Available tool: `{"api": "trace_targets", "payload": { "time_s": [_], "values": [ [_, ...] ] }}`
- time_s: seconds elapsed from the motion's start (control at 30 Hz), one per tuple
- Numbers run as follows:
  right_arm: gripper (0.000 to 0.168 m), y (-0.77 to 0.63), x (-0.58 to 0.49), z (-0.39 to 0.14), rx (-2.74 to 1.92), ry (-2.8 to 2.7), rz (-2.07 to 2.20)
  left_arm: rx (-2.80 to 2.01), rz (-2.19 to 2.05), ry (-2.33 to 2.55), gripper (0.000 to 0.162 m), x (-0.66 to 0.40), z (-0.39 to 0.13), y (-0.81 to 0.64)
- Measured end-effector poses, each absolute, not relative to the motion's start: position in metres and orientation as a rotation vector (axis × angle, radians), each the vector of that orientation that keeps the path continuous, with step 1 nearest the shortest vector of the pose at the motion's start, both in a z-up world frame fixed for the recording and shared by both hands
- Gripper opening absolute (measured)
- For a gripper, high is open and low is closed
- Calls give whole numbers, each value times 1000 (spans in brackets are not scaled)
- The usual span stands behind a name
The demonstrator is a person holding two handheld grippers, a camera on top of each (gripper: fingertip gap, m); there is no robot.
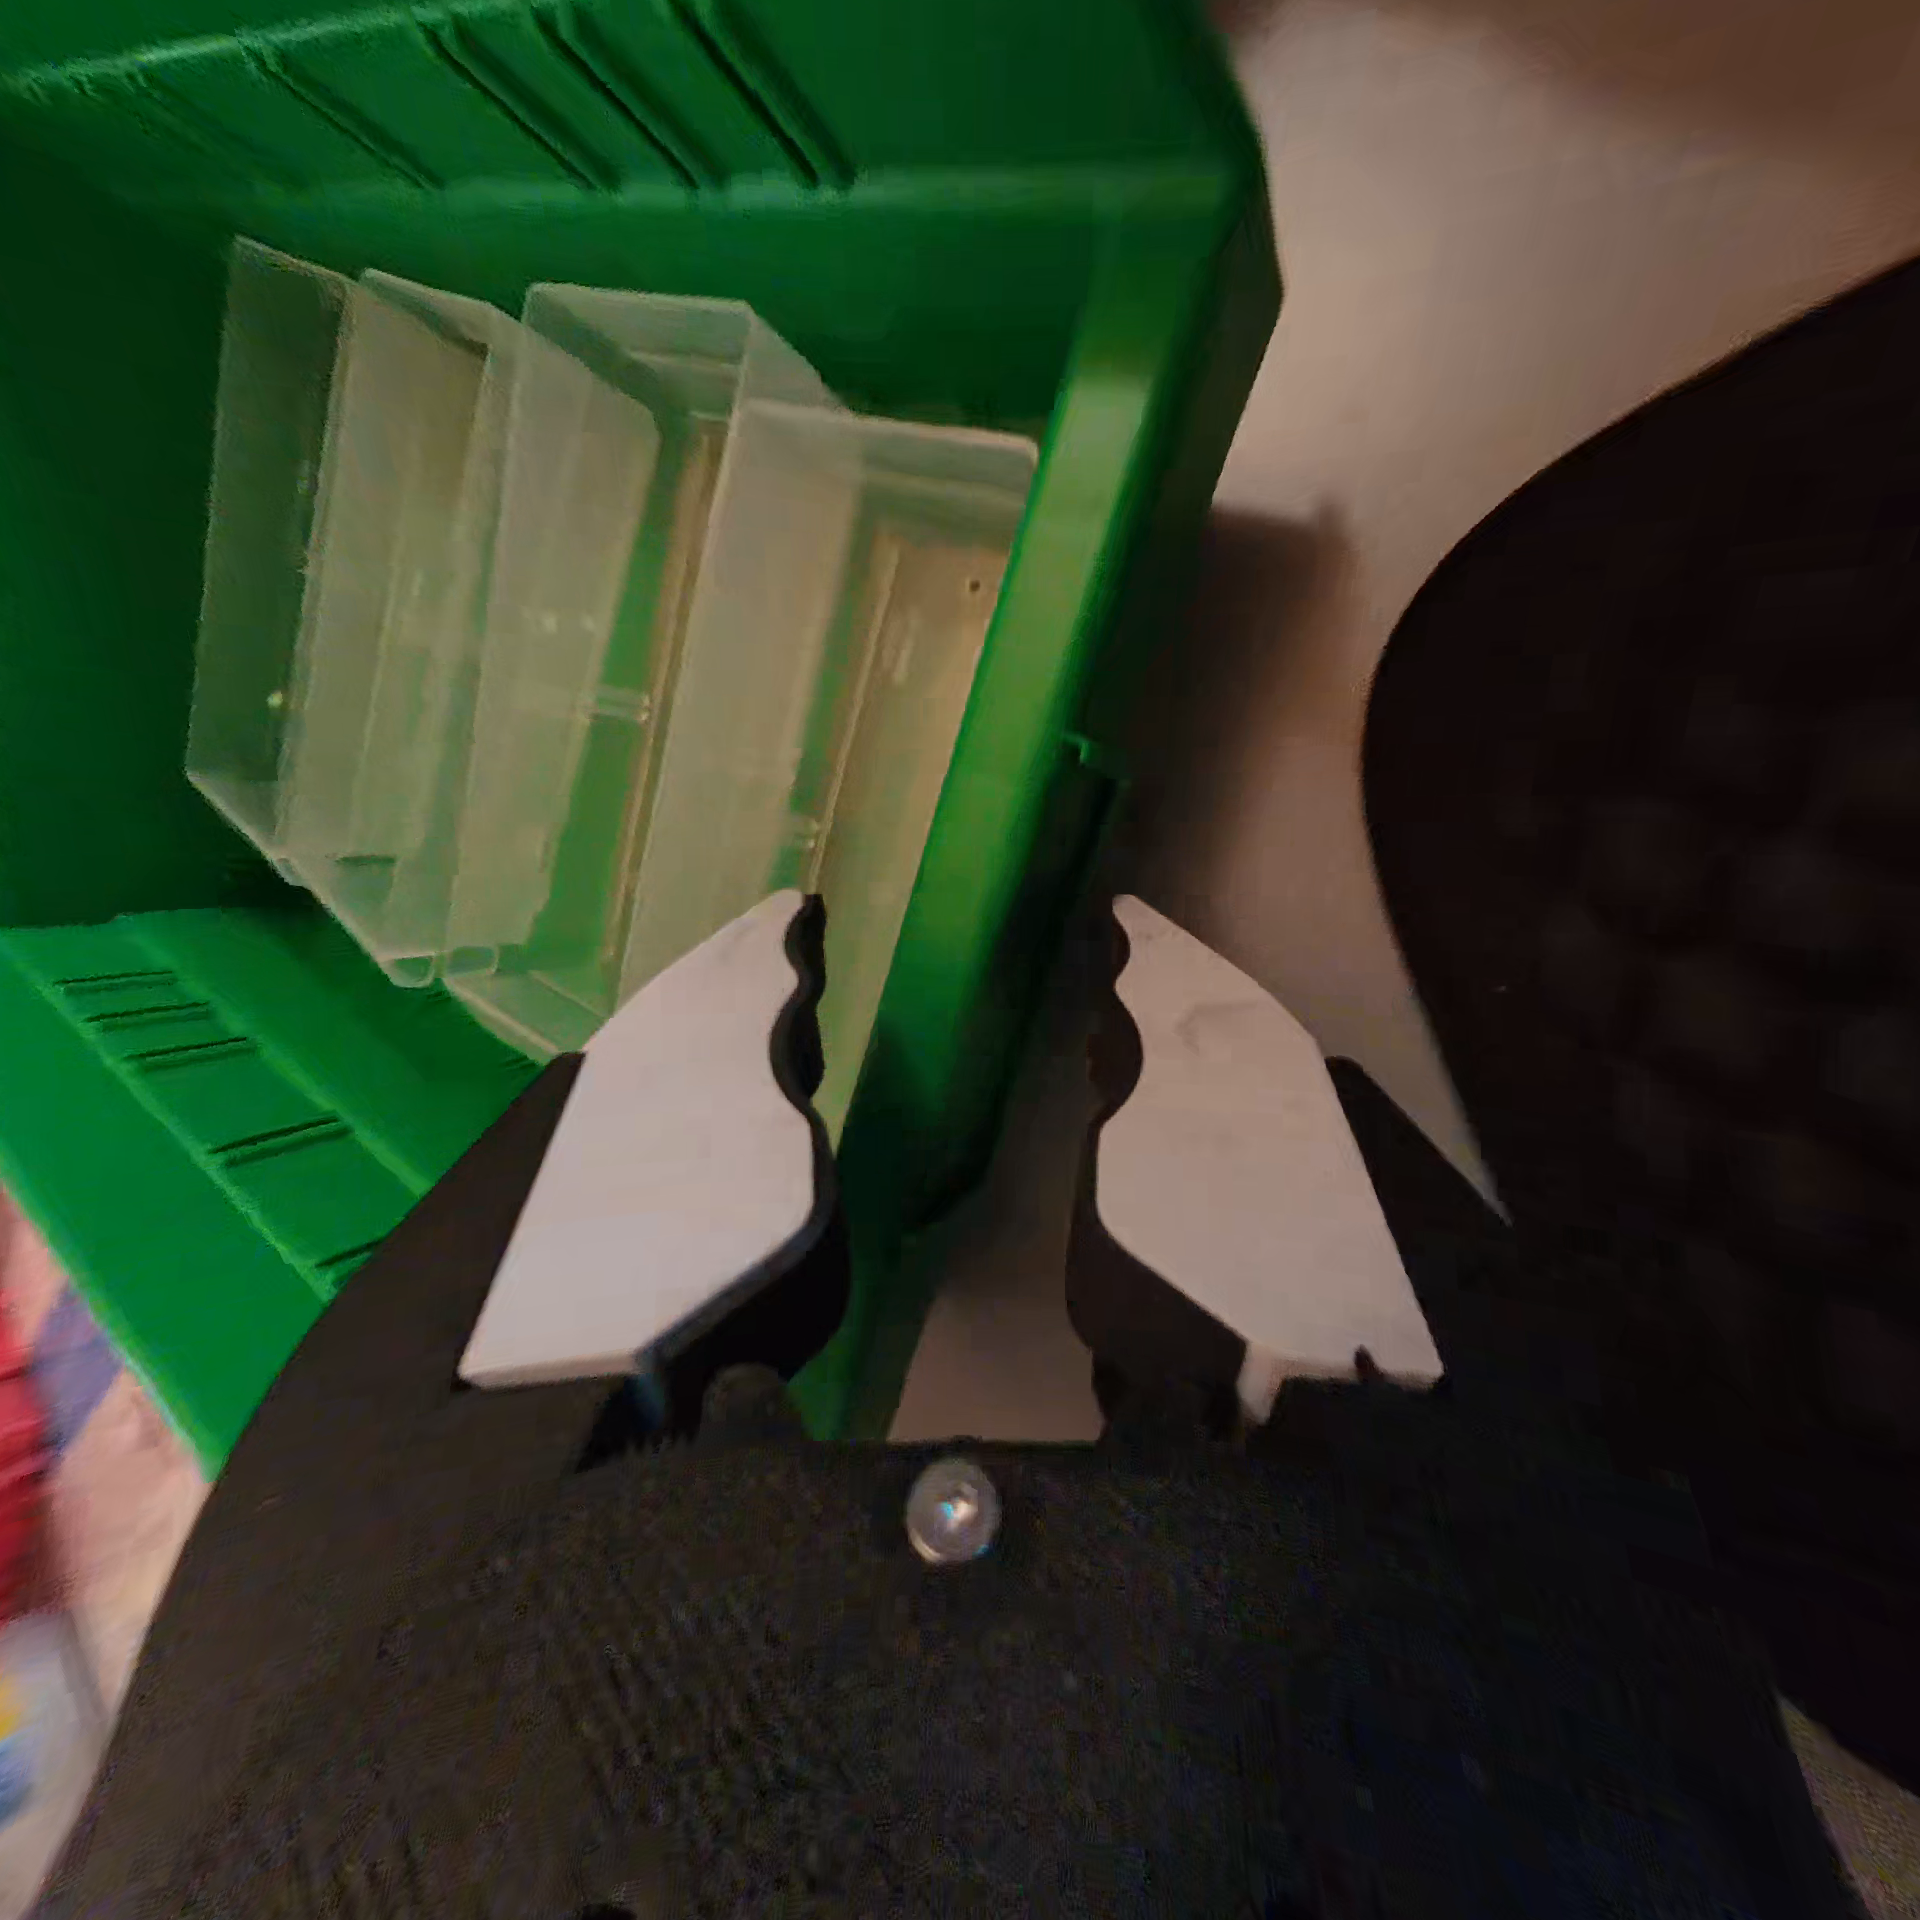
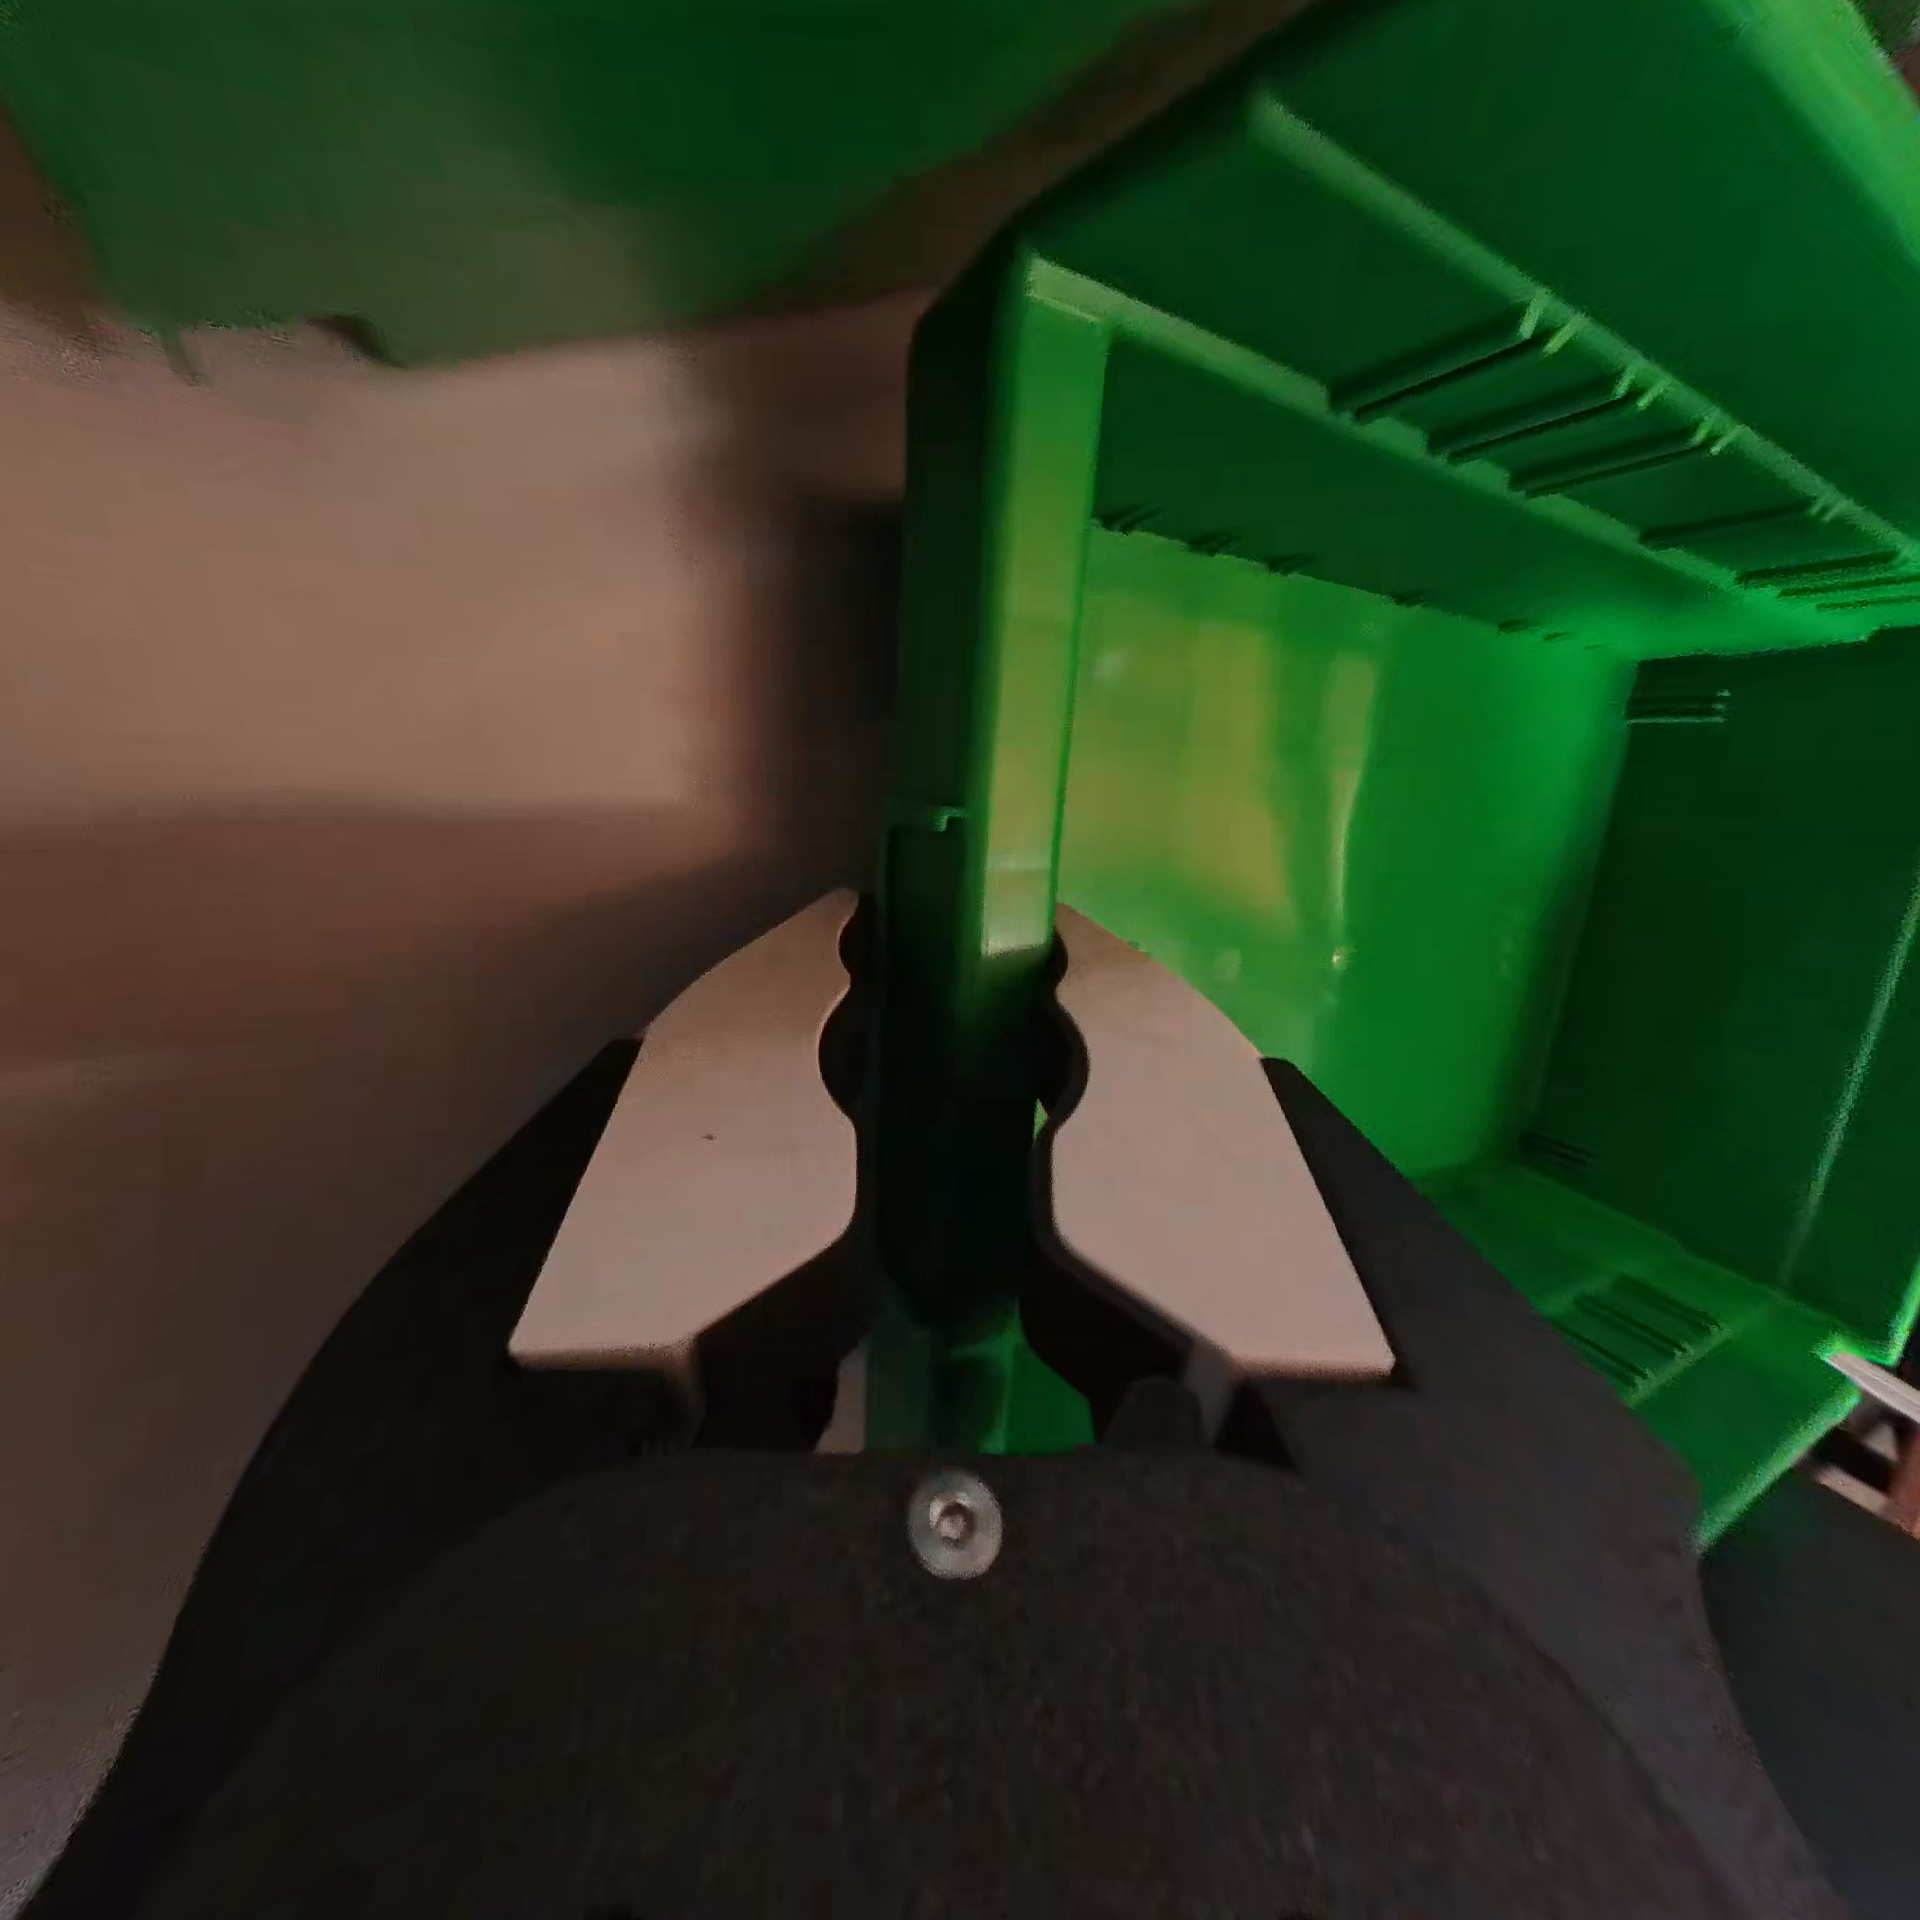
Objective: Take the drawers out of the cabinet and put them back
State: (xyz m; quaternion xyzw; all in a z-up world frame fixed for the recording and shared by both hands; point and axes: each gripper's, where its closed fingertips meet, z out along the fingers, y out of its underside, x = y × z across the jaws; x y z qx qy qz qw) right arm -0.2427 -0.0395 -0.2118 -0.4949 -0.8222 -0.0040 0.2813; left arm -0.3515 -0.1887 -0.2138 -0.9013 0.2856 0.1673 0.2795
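A green plastic box (image 1: 1091,520) with ribbed inner walls fills the left wrist view. Several clear plastic drawers (image 1: 520,623) lie stacked and overlapping inside it. My left gripper (image 1: 961,914) is open and straddles the box's right wall; its left finger (image 1: 675,1143) rests against the inner face, and a gap shows on the right side. In the right wrist view, my right gripper (image 2: 956,914) is shut on the rim of a green wall (image 2: 997,623). The inside of that green box (image 2: 1351,883) lies to its right, with nothing visible in it.
A large black textured rounded object (image 1: 1662,831) sits close to the right of the box. The boxes rest on a beige tabletop (image 2: 364,623). Another blurred green surface (image 2: 520,156) lies at the top of the right view. Blurred red and coloured things (image 1: 31,1403) are at the lower left.
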Motion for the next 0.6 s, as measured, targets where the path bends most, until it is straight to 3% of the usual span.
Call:
{"api": "trace_targets", "payload": {
  "time_s": [0.23, 0.6],
  "values": [
    [28, -115, -178, -162, -1226, -2323, 301, -2288, 595, 969, 35, -355, -220, -184],
    [29, -221, -2, -34, -1094, -2279, 998, -2211, 603, 1050, 32, -338, -219, -169]
  ]
}}
